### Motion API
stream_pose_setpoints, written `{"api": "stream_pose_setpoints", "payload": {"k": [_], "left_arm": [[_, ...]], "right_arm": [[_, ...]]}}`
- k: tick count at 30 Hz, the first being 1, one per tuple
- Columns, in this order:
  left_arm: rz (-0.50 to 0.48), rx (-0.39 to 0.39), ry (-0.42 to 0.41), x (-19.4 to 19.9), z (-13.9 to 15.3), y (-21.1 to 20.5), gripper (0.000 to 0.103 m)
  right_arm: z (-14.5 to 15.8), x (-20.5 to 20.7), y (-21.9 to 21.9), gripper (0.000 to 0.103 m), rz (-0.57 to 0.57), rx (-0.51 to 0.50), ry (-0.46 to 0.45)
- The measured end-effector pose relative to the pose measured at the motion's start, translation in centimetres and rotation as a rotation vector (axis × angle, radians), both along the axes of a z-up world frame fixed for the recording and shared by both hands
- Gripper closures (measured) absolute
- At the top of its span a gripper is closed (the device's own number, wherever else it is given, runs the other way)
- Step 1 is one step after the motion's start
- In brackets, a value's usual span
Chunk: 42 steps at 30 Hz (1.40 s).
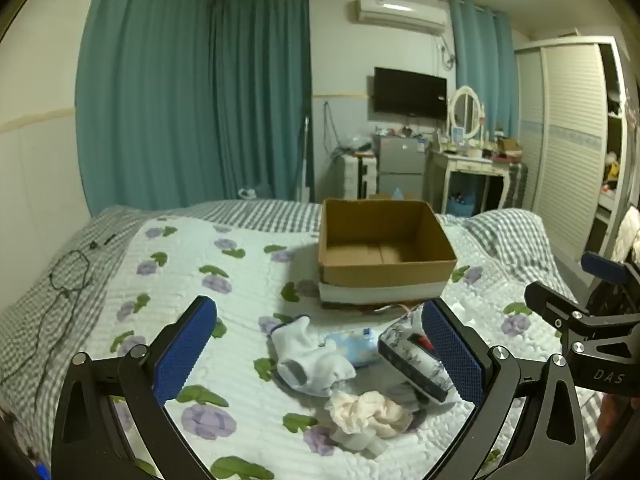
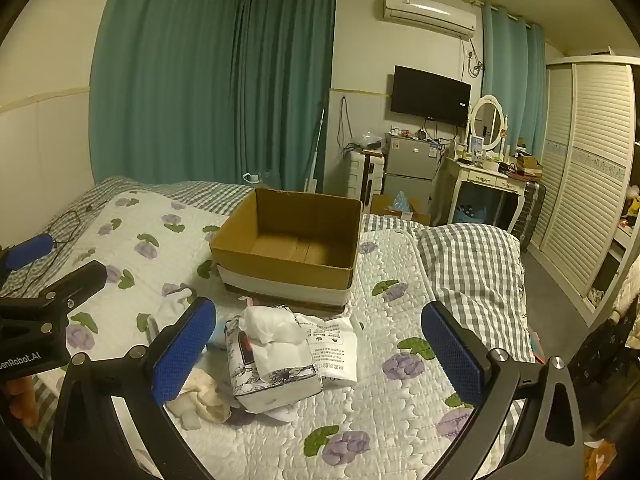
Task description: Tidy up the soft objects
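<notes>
An open, empty cardboard box (image 1: 384, 248) (image 2: 288, 240) stands on the bed. In front of it lies a pile of soft things: a white sock (image 1: 308, 356), a light blue pack (image 1: 356, 346), a floral tissue pack (image 1: 412, 360) (image 2: 268, 364), a cream crumpled cloth (image 1: 368, 408) (image 2: 204, 396) and a white printed packet (image 2: 336, 352). My left gripper (image 1: 320, 352) is open above the pile, holding nothing. My right gripper (image 2: 320, 352) is open above the tissue pack and packet, holding nothing.
The bed has a white quilt with purple flowers (image 2: 400, 364) and a grey checked sheet (image 2: 468, 264). A black cable (image 1: 64, 276) lies at the bed's left. A dresser with mirror (image 2: 488, 168), small fridge (image 2: 408, 164) and wardrobe (image 2: 588, 184) stand beyond.
</notes>
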<state>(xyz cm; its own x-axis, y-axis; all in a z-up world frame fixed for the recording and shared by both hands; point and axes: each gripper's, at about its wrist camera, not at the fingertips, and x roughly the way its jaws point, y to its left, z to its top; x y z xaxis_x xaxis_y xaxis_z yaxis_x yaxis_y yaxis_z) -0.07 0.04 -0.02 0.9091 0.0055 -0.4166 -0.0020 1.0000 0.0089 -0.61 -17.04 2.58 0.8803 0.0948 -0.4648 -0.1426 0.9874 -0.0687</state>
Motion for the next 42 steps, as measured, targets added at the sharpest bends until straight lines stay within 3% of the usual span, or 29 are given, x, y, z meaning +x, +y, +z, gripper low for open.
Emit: {"api": "stream_pose_setpoints", "payload": {"k": [42], "left_arm": [[0.01, -0.005, 0.0, 0.09, -0.29, 0.51, 0.0]], "right_arm": [[-0.58, 0.34, 0.6, 0.0, 0.019, -0.013, 0.017]]}}
